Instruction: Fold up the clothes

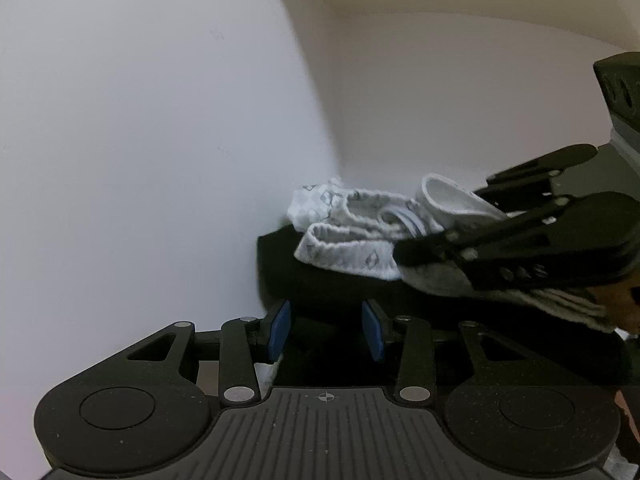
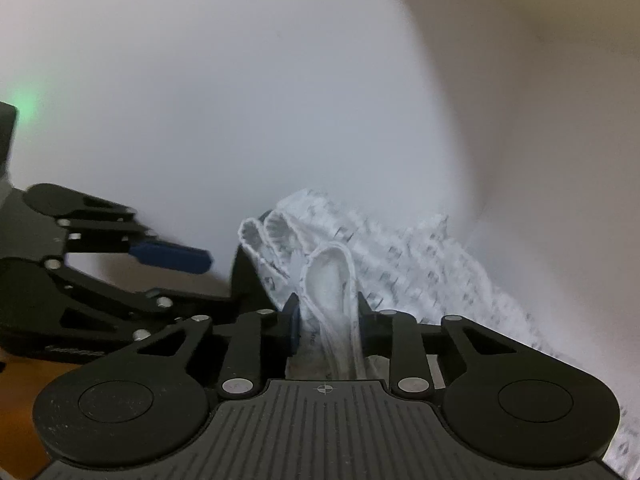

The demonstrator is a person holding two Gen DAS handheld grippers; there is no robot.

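Observation:
A white garment with a small grey pattern [image 1: 344, 248] lies bunched on top of a black garment [image 1: 320, 284] against a white wall. My right gripper [image 2: 329, 326] is shut on a folded hem of the white garment [image 2: 400, 256]; the cloth fills the gap between its pads. In the left wrist view the right gripper [image 1: 444, 220] comes in from the right with the white hem in it. My left gripper [image 1: 327, 330] stands open at the near edge of the black garment, blue pads apart. Seen from the right wrist, the left gripper [image 2: 216, 280] sits just left of the black garment [image 2: 244, 276].
A grey cloth [image 1: 560, 300] hangs under the right gripper's fingers. White wall [image 1: 160, 120] rises close behind and to the left of the pile, meeting a beige wall in a corner. An orange-brown surface [image 2: 24, 380] shows at the lower left.

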